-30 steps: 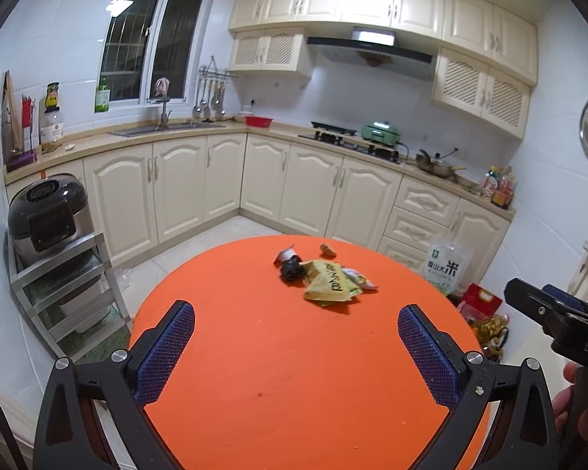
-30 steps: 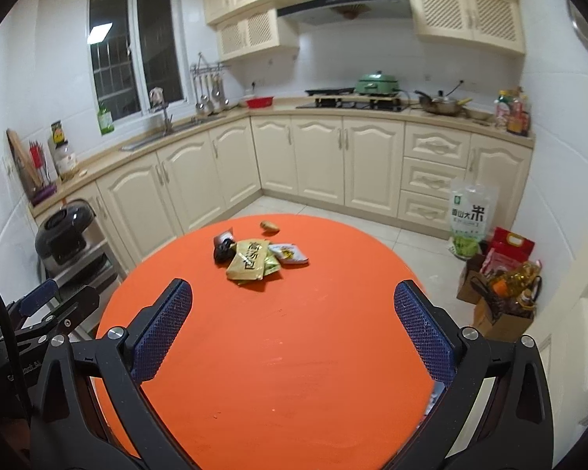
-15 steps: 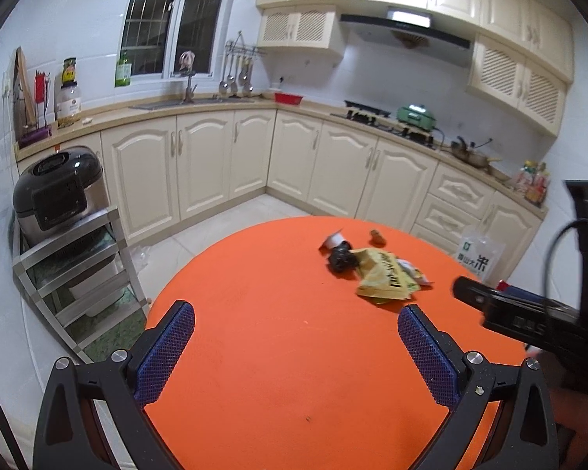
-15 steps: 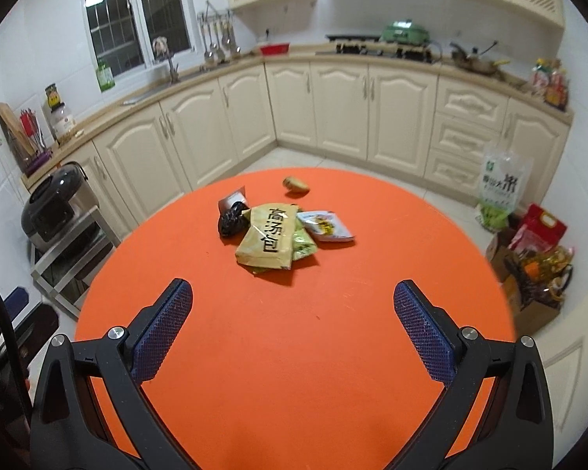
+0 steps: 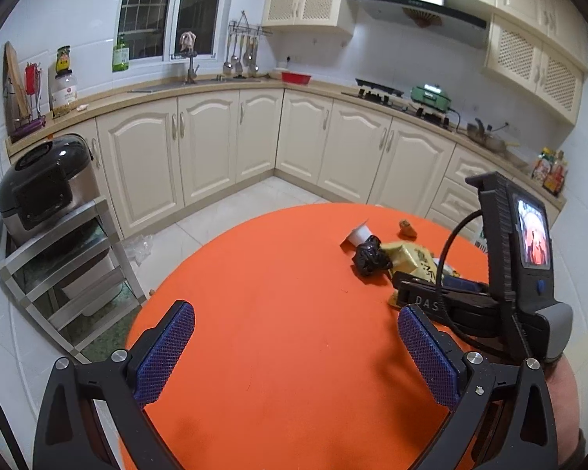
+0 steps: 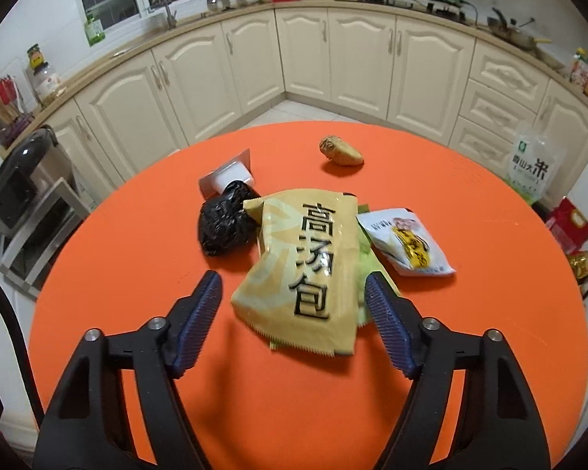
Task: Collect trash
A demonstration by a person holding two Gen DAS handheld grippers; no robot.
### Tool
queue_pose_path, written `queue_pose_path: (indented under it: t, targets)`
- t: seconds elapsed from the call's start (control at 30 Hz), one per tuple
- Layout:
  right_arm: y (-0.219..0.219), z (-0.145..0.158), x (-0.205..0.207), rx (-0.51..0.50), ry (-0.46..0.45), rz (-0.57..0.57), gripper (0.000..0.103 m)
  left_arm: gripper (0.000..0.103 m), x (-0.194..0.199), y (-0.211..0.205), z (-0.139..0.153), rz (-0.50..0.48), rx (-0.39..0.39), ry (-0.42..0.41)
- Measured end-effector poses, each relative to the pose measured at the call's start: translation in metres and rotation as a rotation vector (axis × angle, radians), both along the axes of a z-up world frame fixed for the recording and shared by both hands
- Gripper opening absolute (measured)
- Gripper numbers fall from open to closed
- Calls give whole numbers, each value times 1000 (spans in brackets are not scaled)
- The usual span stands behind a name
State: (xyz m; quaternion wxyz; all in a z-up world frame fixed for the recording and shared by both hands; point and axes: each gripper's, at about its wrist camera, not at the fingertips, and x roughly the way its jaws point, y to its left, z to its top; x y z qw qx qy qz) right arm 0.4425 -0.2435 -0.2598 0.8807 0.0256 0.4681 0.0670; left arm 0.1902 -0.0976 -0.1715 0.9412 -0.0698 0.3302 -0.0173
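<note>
Trash lies on a round orange table (image 6: 490, 235): a yellow soup packet (image 6: 305, 270) on a green wrapper, a black crumpled bag (image 6: 223, 227), a white cup (image 6: 227, 178), a white snack packet (image 6: 407, 243) and a brown lump (image 6: 341, 152). My right gripper (image 6: 294, 297) is open, its fingers either side of the yellow packet's near end. My left gripper (image 5: 294, 348) is open and empty over the table's near part. In the left wrist view the black bag (image 5: 368, 260) and yellow packet (image 5: 407, 258) sit far right, partly hidden by the right gripper's body (image 5: 501, 274).
Cream kitchen cabinets (image 5: 254, 137) run around the back. A rice cooker (image 5: 39, 188) sits on a metal rack (image 5: 70, 274) left of the table. A rice bag (image 6: 533, 168) and a red box (image 6: 568, 227) stand on the floor at the right.
My right gripper has moved forward and down to the yellow packet and its fingers have narrowed around it. My left gripper has turned left; the trash now sits further right in its view.
</note>
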Motion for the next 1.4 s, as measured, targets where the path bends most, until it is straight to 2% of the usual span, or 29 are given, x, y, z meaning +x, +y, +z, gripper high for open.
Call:
queue_pose_path:
  t: [0.07,0.2,0.3,0.67,0.93,1.2,1.27,1.37,1.4]
  targets:
    - [4,-3,3,-35,-2,5,61,102,17,-5,-3,-4,-1,17]
    - [4,-2,-1,-11,-14,37,45,102,45,-11,-7,-8,2,32]
    - [0,-2,-8,6,-14,62,41,102,67,-18,-9,-15,-1,48]
    - [-74,1,-48,210,-14,42,40,102,132,-54,-17,-73,19,99]
    - [-128,-6,-58,189,-13,-53,40,102,193,-101,-23,-133,33,134]
    - [-160,-12,-52,203,-20,-89,41,100,273,-153,-46,-114,52,218]
    - [-166,-13,-50,213,-18,-93,40,99,292,-164,-48,-100,67,238]
    - [-173,-15,-48,224,-18,-91,40,89,317,-182,-47,-82,90,232]
    - [-174,-16,-48,227,-19,-88,41,75,321,-186,-47,-73,92,225]
